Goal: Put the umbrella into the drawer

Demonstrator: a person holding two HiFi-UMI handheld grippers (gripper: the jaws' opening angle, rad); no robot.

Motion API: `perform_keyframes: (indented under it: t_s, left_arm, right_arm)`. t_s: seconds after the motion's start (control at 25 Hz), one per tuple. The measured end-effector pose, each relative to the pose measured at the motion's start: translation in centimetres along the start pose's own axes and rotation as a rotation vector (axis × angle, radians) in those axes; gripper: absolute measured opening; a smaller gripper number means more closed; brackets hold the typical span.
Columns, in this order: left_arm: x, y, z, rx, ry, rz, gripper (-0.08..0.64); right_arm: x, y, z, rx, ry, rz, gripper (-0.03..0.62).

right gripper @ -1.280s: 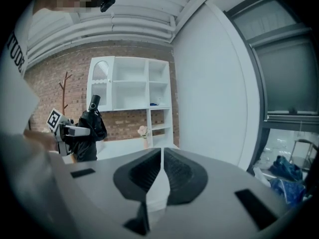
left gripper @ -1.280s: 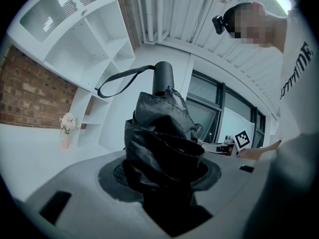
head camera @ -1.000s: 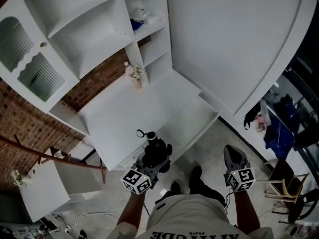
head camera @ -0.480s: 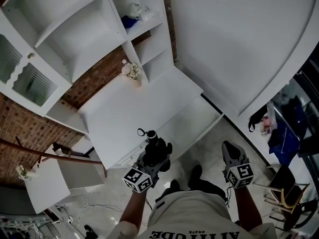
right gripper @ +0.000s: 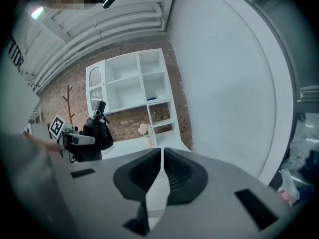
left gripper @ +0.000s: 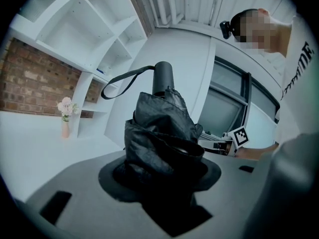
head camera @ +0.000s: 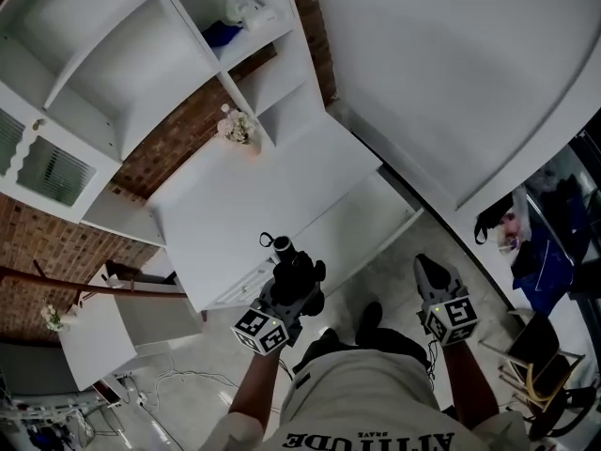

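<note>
The left gripper point(head camera: 299, 287) has its jaws clamped on the folded black umbrella point(head camera: 296, 272), and the left gripper view leaves no doubt about it; the crumpled fabric point(left gripper: 162, 133) fills the gap between the pads, the stubby handle point(left gripper: 163, 76) pokes out beyond them, and the wrist strap point(left gripper: 124, 81) loops off to the left; from the head view the bundle hangs at the front edge of the white desk point(head camera: 244, 205), handle end pointing toward the desktop; the drawer point(head camera: 362, 222) stands pulled out just to the right of it, white inside, and the umbrella is not in it; over on the other side the right gripper point(head camera: 424, 265) hangs in front of the person's right hip, near the drawer's outer corner but apart from it; the right gripper view shows its jaws brought together with only a thin slit of light between the pads point(right gripper: 179, 171) and nothing caught there; that same view catches the left gripper point(right gripper: 75, 141) off to the left with its dark load; at the back of the desk a small vase of flowers point(head camera: 237, 128) stands upright against the brick wall point(head camera: 178, 148); above it rises the white shelf unit point(head camera: 141, 54), with a blue thing point(head camera: 221, 34) on an upper shelf.
</note>
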State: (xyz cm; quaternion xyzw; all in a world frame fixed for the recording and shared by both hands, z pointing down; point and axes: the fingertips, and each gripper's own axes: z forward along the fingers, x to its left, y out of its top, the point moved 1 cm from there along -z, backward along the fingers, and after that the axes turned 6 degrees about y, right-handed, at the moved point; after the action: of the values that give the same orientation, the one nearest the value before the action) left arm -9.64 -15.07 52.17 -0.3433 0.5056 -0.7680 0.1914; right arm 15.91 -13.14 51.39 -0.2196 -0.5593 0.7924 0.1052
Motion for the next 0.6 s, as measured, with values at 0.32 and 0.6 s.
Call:
perform_keyframes:
  t_s: [0.32,0.6]
  left_arm:
    - [-0.3,-1.0,3.8,0.058,0.028,0.02,0.235]
    - [-0.1,-2.1,7.4,0.138,0.011,0.069,0.235]
  right_arm:
    - [-3.2,-1.0,0.5,0.017,0.024,0.023,0.035]
    - [-5.3,-1.9,1.3,0.049,0.022,0.071,0.035]
